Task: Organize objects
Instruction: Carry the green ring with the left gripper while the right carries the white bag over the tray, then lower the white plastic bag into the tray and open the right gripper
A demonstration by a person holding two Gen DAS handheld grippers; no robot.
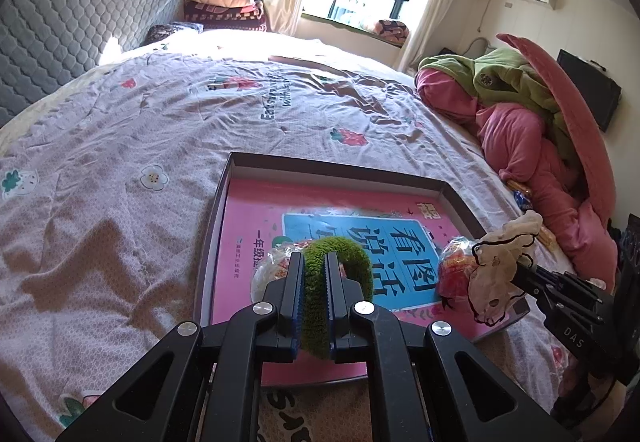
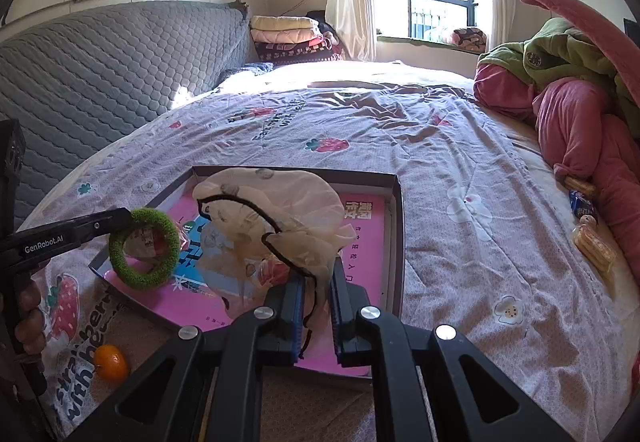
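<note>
My left gripper (image 1: 314, 260) is shut on a fuzzy green ring (image 1: 352, 254) and holds it just above a shallow dark box (image 1: 332, 168). A pink and blue book (image 1: 256, 218) lies in the box. From the right wrist view the ring (image 2: 144, 250) hangs over the box's near left corner, from the left gripper (image 2: 126, 219). My right gripper (image 2: 318, 272) is shut on a thin cream cloth with a black cord edge (image 2: 280, 210), bunched above the box (image 2: 396, 226). In the left wrist view the cloth (image 1: 500, 266) hangs at the right gripper (image 1: 520, 271).
Two clear snack packets (image 1: 456, 262) (image 1: 270, 270) rest on the book. An orange (image 2: 111, 362) lies on the bed near the front edge. More snacks (image 2: 592, 242) sit beside a pink and green bedding pile (image 2: 572, 114) on the right. A grey quilted headboard (image 2: 100, 74) lines the left.
</note>
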